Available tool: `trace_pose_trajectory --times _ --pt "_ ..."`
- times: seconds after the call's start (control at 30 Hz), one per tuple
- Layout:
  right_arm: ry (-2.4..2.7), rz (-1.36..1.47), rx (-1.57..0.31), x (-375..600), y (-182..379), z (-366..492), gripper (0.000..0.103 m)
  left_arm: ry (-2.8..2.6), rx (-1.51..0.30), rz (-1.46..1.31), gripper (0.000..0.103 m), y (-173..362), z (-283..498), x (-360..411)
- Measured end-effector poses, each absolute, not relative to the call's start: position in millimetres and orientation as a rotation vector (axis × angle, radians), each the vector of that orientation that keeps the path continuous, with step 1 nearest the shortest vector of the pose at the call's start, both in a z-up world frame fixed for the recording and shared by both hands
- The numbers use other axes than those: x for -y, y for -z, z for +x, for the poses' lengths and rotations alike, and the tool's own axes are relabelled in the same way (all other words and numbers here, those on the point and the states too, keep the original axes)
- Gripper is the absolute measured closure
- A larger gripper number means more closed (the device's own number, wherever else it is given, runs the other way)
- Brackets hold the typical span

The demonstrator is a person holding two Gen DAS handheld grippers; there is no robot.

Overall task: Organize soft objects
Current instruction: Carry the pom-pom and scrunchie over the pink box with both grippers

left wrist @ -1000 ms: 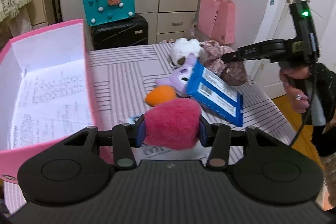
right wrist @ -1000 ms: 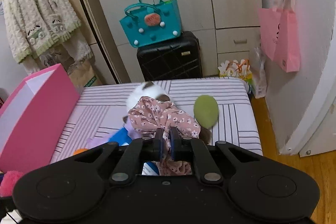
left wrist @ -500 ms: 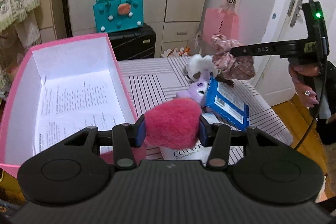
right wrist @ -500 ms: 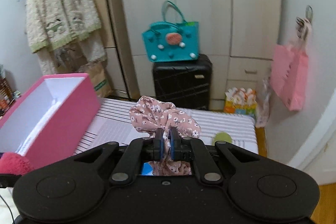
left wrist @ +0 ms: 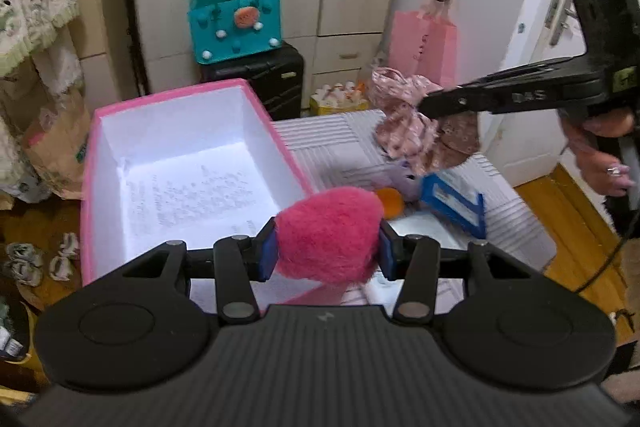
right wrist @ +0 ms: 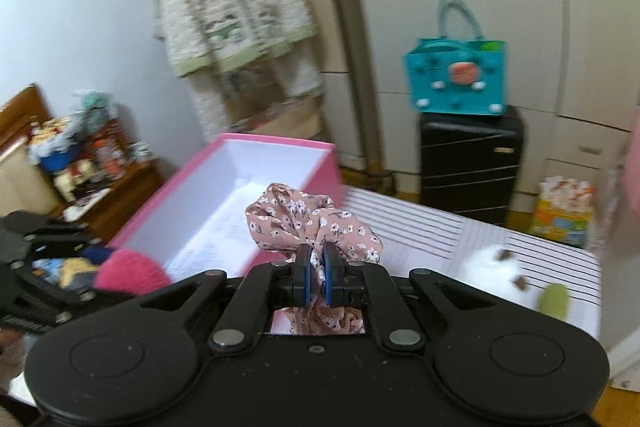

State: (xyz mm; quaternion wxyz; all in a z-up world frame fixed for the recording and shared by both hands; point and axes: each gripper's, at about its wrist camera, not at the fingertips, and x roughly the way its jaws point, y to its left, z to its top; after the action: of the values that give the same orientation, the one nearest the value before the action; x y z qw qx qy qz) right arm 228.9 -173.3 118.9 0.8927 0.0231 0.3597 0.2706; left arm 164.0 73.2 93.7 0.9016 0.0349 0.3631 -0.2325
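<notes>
My left gripper [left wrist: 326, 253] is shut on a fuzzy pink plush ball [left wrist: 328, 233], held above the near right corner of the open pink box [left wrist: 184, 95]. The ball also shows in the right wrist view [right wrist: 132, 273]. My right gripper [right wrist: 316, 277] is shut on a pink floral fabric scrunchie [right wrist: 308, 223], lifted above the striped table. In the left wrist view the scrunchie [left wrist: 404, 123] hangs from the right gripper [left wrist: 428, 103], right of the box. The box [right wrist: 280, 143] holds only a printed paper sheet [left wrist: 192, 195].
On the striped table [left wrist: 352, 135] lie an orange ball [left wrist: 390, 201], a purple plush [left wrist: 396, 175], a blue packet [left wrist: 452, 205], a white plush [right wrist: 494, 269] and a green oval [right wrist: 554, 301]. A black suitcase [left wrist: 260, 79] with a teal bag [left wrist: 234, 23] stands behind.
Both grippers have risen and swung left toward the pink box. The pink ball now hangs over the box's near corner. The scrunchie is carried closer to the box.
</notes>
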Motion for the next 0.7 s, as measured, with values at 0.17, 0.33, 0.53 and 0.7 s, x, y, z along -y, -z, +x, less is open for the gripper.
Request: trace_pose_trajectory --times 0.17,0.33,0.53,0.7 --pt "-0.682 0.051 -0.758 142.4 -132.6 238.2 0.094 0.393 -0.718 0.098 0.056 -101.6 182.1 -95.0" --pt "-0.764 0.018 -0.766 102.4 -135.1 262.3 0.094 0.338 -0.732 0.091 0.056 -99.8 217.8 -113.4" --pt "-0.772 -0.119 -0.802 43.4 -122.2 313.6 0.094 0.304 -0.85 0.091 0.056 -82.6 279.9 -126.7" --pt "-0.756 -0.181 -0.84 18.1 -86.9 360.0 0.095 0.251 -0.958 0.135 0.056 -56.5 332.6 -126.1"
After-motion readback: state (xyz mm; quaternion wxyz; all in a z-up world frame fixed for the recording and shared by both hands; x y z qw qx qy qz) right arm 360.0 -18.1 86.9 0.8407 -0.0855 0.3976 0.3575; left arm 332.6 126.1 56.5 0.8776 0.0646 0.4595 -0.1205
